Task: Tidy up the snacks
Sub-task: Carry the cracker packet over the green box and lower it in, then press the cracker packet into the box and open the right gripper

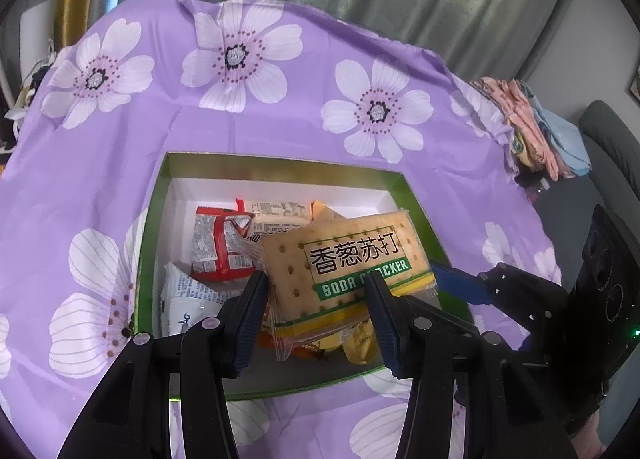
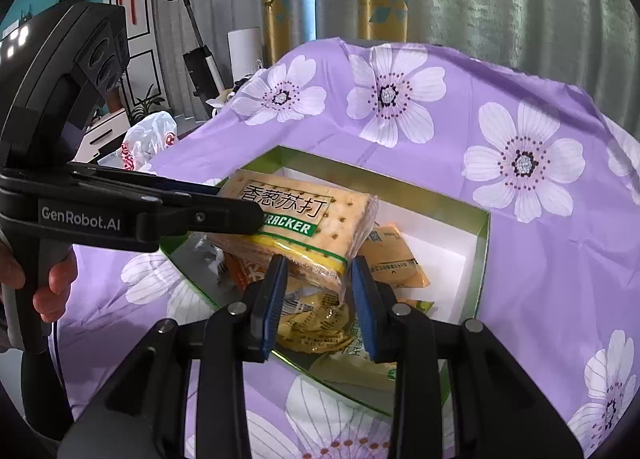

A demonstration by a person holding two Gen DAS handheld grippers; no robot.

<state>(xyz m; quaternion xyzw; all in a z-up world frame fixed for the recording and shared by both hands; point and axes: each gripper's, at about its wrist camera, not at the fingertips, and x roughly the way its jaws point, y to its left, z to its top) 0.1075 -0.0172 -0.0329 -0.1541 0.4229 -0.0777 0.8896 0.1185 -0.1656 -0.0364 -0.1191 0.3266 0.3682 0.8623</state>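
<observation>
Over box (image 1: 412,195) | cracker pack (image 1: 344,259) hangs tilted, long axis spanning both claws | left gripper (image 1: 316,315) clamps one end | right gripper (image 2: 320,291) clamps the other end

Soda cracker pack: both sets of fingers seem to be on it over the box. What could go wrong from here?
1. The soda cracker pack is gripped by the left gripper and the right gripper at different edges; pulling apart could tear the clear wrapper or crack the biscuits.
2. It hangs tilted over loose packets in the green box; releasing one side may let it swing and land crooked.
</observation>
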